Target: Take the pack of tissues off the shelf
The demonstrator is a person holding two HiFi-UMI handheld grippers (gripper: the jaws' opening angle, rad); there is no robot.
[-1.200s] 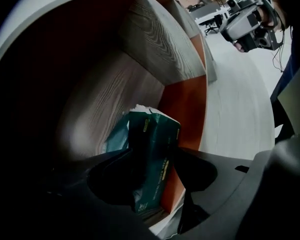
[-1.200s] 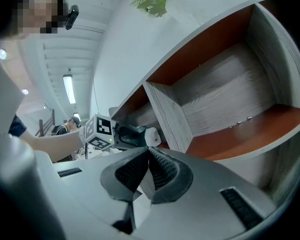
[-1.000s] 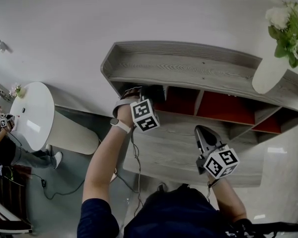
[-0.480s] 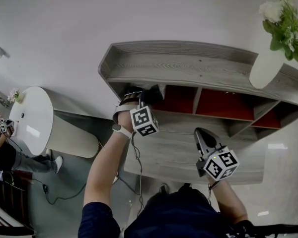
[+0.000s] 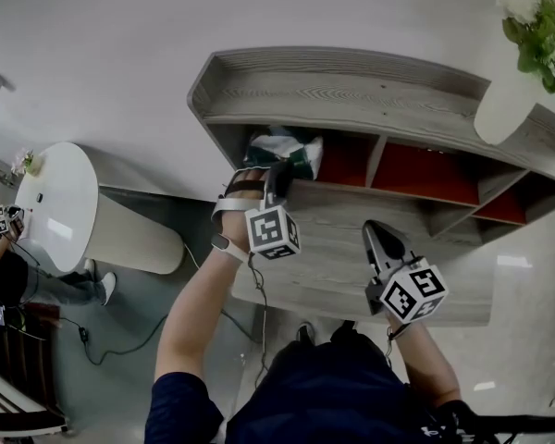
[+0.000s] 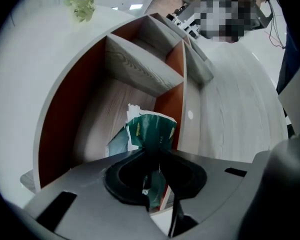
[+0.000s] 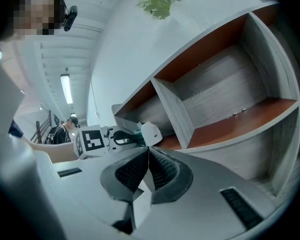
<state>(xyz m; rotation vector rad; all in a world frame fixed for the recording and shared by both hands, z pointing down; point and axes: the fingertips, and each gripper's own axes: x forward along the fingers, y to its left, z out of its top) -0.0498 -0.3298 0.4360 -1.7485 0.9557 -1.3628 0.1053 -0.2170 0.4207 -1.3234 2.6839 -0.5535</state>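
The left gripper (image 5: 276, 179), jaws just closing, pinched the tissue pack (image 5: 289, 152) by its end to draw it off the shelf (image 5: 351, 118). The right gripper (image 5: 377, 235) idled, jaws together, empty.

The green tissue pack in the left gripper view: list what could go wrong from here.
The left gripper, whose jaws have just been closing, pinches the soft green-and-white tissue pack only by a fold of wrapper; the thin film might slip out or tear.
The pack hangs at the compartment mouth beside the red-brown divider of the grey wood-grain shelf, and could snag there on the way out.
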